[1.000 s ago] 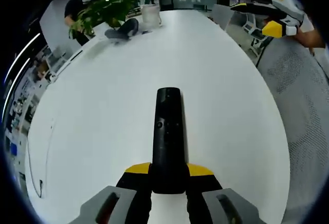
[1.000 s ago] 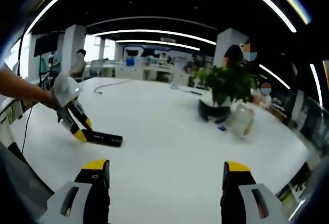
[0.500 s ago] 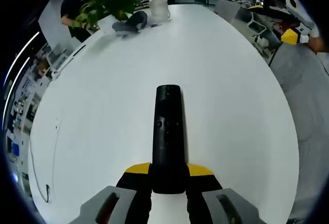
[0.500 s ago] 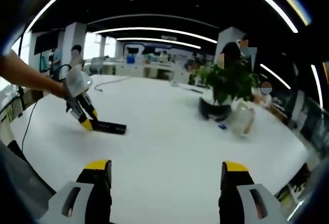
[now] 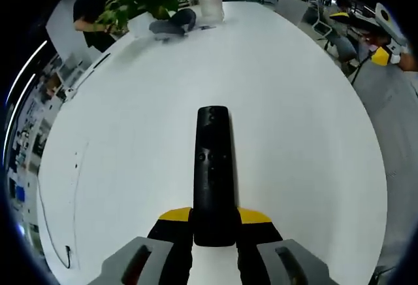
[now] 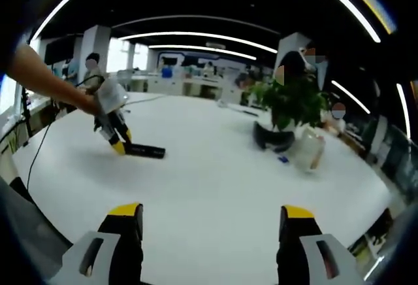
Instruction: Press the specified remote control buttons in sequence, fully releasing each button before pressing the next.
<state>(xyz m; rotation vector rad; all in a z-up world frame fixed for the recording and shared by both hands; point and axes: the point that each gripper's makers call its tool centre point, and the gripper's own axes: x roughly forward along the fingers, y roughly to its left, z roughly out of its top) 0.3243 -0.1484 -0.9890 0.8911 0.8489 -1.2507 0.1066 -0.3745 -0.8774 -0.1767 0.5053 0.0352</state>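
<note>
- Black remote control [image 5: 213,174], glossy, small pale marks near its middle.
- Left tool [image 5: 213,223]: yellow tips, black pads, grey body behind the remote control.
- Right tool [image 6: 206,223]: yellow tips, black fingers, grey base.
- Plain white tabletop [image 5: 130,141] under the remote control.
- Green-leaved plant [image 6: 289,105] beyond the remote control, dark pot.
- Translucent whitish container [image 6: 307,152] beside the plant.

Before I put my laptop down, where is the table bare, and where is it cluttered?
Bare: the wide stretch of table between the remote, held by the left gripper, and the plant; also both sides of the remote. Crowded: the far end around the plant, the dark thing at its foot and the clear jar.
</note>
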